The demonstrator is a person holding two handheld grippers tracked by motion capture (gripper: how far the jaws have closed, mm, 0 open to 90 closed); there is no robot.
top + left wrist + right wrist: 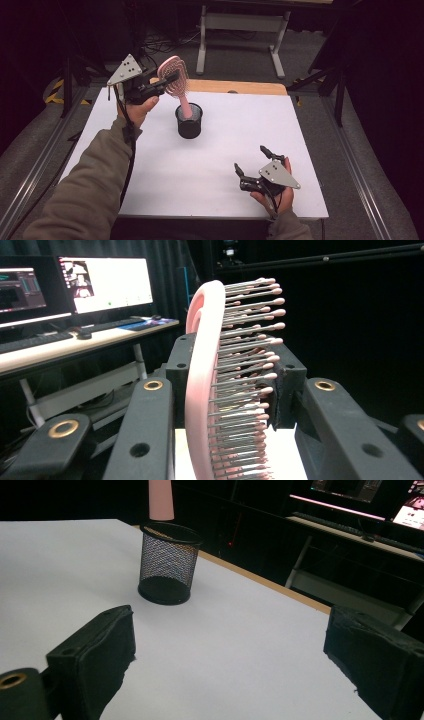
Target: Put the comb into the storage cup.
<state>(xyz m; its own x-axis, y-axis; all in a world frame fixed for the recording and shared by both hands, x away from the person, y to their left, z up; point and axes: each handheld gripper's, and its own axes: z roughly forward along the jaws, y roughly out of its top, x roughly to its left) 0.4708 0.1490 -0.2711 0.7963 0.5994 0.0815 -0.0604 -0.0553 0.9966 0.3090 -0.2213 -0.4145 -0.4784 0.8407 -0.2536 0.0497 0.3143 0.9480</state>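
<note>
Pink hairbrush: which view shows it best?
High view: the whole pink hairbrush, head in the left gripper, handle over the mesh cup. Left gripper view: close-up head and bristles. Right gripper view: just the handle tip.

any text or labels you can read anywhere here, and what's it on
No text can be read.
The monitors behind the table show windows, but their writing is too small and blurred.
The pink hairbrush, the black mesh cup and the left gripper and right gripper carry no visible label.
</note>
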